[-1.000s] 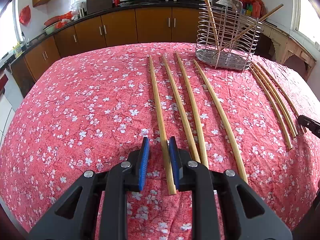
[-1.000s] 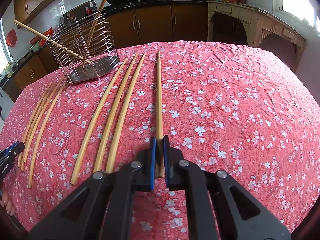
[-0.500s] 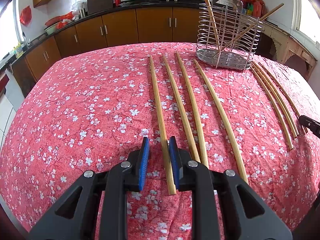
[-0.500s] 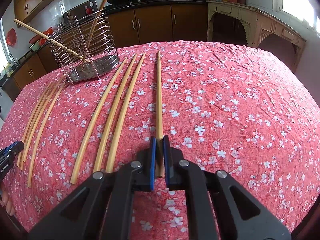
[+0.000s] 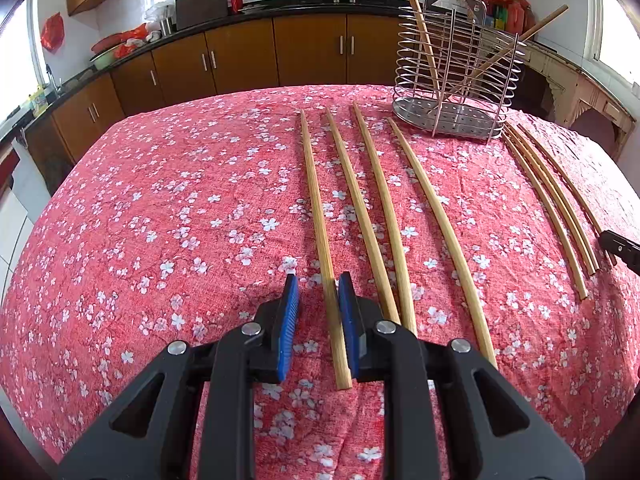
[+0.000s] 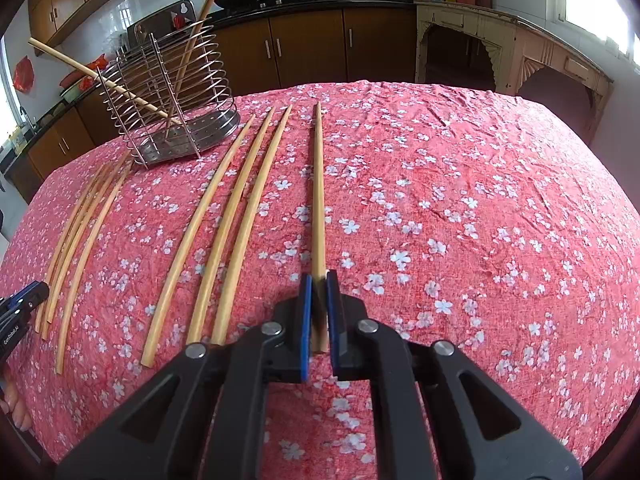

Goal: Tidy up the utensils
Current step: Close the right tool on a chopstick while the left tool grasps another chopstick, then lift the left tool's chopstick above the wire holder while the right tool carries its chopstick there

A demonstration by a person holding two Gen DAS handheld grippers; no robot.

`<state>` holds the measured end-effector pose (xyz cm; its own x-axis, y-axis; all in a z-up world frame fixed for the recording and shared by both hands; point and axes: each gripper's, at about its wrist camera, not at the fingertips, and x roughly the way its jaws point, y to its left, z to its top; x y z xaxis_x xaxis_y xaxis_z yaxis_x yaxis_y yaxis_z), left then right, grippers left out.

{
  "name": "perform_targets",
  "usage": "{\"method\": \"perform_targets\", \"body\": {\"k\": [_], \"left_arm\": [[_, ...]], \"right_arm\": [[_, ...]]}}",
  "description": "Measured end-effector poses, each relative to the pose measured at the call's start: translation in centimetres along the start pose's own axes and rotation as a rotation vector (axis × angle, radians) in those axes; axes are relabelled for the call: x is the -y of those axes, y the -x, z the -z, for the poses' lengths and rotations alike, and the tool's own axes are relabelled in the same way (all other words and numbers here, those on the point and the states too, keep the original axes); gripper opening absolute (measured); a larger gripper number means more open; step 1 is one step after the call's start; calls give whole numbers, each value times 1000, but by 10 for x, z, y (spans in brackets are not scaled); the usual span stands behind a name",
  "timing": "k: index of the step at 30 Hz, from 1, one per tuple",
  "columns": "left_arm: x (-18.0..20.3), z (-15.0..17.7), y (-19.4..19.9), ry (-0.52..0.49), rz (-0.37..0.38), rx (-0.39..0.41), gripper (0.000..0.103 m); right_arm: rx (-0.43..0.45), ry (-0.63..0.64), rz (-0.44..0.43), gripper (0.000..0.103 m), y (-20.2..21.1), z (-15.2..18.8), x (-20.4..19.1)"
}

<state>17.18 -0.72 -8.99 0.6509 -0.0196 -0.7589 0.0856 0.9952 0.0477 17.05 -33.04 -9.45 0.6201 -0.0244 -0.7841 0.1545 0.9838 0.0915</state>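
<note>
Several long bamboo chopsticks lie on a red floral tablecloth [image 5: 160, 220]. In the left wrist view my left gripper [image 5: 318, 286] is open, its blue pads on either side of the near end of the leftmost chopstick [image 5: 320, 232]. In the right wrist view my right gripper [image 6: 319, 280] is shut on the near end of the rightmost chopstick [image 6: 318, 200], which lies flat on the cloth. A wire utensil rack [image 5: 456, 80] with two chopsticks leaning in it stands at the far side; it also shows in the right wrist view [image 6: 172, 100].
Three thinner chopsticks [image 5: 552, 200] lie in a group at the right, in the right wrist view [image 6: 80, 232] at the left. The other gripper's tip shows at the frame edges [image 5: 620, 246] [image 6: 24, 300]. Kitchen cabinets [image 5: 280, 52] stand behind the table.
</note>
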Motion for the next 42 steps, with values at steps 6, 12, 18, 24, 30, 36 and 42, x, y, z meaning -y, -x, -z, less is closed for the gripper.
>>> {"method": "perform_targets", "body": {"k": [6, 12, 18, 24, 30, 36, 42], "left_arm": [[2, 1, 2, -3, -4, 3, 19], [5, 3, 4, -10, 2, 7, 8], [-6, -3, 8, 27, 43, 3, 7], [-22, -16, 40, 45, 71, 100, 7], [-39, -28, 68, 94, 104, 197, 7], [-53, -40, 90, 142, 124, 283, 7], [-62, -52, 110, 177, 143, 356, 7]], "right_arm": [[1, -1, -1, 9, 1, 1, -1], [2, 4, 3, 9, 2, 2, -1], [10, -9, -13, 8, 13, 0, 3], [102, -6, -14, 8, 47, -10, 7], [230, -2, 0, 8, 85, -22, 11], [361, 11, -6, 8, 118, -34, 13], [459, 10, -55, 8, 145, -47, 8]]}}
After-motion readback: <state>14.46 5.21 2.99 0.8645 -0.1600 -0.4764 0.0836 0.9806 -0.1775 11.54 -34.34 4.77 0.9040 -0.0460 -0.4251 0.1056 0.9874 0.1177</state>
